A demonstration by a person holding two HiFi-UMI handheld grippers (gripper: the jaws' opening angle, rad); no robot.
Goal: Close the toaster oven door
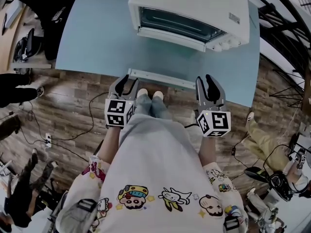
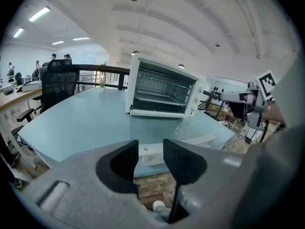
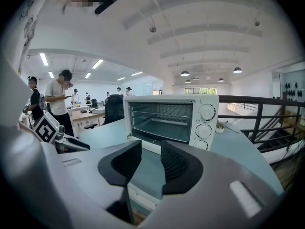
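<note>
**A:** Jaws?
**B:** Both spread, empty. The left gripper point(image 1: 127, 84) and right gripper point(image 1: 206, 84) are beside the handle point(image 1: 163, 79) of the open door point(image 1: 160, 57). The toaster oven point(image 1: 194, 8) sits back on the table point(image 1: 92, 38).
**A:** Risk?
**B:** A hard upward push could slide the oven backward.

A pale blue table point(image 1: 92, 38) is set on a wood-plank floor point(image 1: 68, 91), with cables point(image 1: 91, 118) strewn at eight o'clock. In the left gripper view a black office chair point(image 2: 59, 85) is seen at nine o'clock. The white ribbed ceiling point(image 3: 214, 32) is lit by strip lights point(image 3: 97, 63) and pendant lamps point(image 3: 185, 73).
</note>
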